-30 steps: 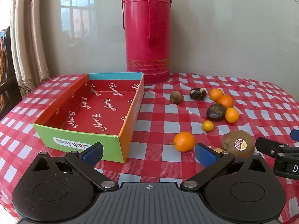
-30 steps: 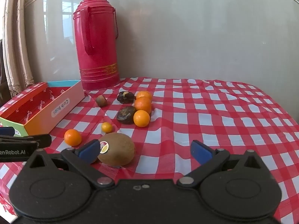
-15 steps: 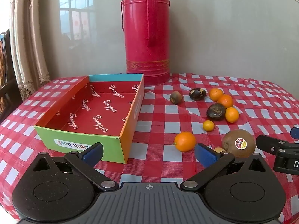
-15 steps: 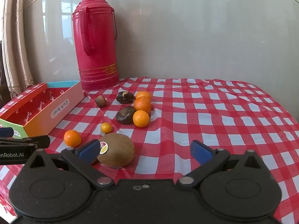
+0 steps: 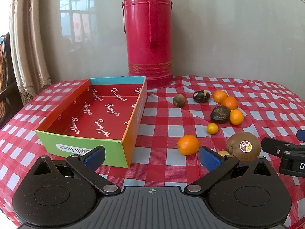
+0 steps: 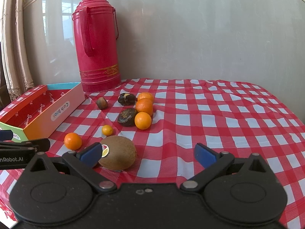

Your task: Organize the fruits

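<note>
Fruits lie scattered on a red-checked tablecloth. A brown kiwi [image 6: 119, 152] with a sticker sits just ahead of my right gripper [image 6: 147, 153], nearer its left finger; the same kiwi [image 5: 244, 146] shows at the right of the left wrist view. A small orange [image 5: 188, 145] lies between box and kiwi. Behind it are a kumquat [image 5: 212, 128], several oranges [image 5: 229, 103] and dark fruits [image 5: 219, 114]. The open colourful box [image 5: 122, 147] has nothing in it. My left gripper [image 5: 151, 155] is open near the box's front corner. Both grippers hold nothing.
A tall red thermos [image 5: 149, 36] stands at the back against the wall, just behind the box. A curtain [image 5: 24, 47] hangs at the left. The right half of the tablecloth [image 6: 228, 118] carries no objects. The table edge drops off at the far right.
Both views shifted only slightly; the left gripper rose a little, so the box and fruits sit slightly lower in view. No fruit moved, and both grippers stayed open.
</note>
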The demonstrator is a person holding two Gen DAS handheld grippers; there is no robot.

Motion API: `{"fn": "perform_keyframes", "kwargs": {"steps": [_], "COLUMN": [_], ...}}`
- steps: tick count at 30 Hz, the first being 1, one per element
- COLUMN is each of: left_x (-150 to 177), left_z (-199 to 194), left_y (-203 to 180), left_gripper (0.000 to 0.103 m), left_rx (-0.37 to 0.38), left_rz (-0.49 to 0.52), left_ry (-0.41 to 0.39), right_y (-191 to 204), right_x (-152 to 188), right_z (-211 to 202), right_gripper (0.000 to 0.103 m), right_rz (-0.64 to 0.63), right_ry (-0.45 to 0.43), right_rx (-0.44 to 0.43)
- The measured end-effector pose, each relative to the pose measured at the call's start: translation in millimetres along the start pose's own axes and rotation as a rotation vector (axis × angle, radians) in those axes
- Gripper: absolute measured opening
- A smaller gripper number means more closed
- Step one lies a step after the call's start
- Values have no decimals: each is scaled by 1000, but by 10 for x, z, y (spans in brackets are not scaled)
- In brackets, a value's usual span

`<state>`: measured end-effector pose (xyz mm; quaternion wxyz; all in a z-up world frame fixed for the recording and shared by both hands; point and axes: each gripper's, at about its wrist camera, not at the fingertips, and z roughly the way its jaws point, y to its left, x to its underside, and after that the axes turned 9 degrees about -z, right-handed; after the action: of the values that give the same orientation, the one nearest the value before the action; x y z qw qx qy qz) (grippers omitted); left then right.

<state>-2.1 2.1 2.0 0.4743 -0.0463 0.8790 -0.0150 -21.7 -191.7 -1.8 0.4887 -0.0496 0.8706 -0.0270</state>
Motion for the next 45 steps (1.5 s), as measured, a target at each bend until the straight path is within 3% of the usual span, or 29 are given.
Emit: {"fn": "perform_keyframes", "kwargs": {"steps": [45], "left_x": [15], "left_z": [-14], "left_y": [9], "left_gripper": [103], "left_rx": [-7], "left_rz": [12], "left_ry": [-13], "right_y": [-15], "right_x": [1], "right_z": [7], "right_gripper": [97], "right_rz": [12], "right_ry": [3], "right_rx": [12]}}
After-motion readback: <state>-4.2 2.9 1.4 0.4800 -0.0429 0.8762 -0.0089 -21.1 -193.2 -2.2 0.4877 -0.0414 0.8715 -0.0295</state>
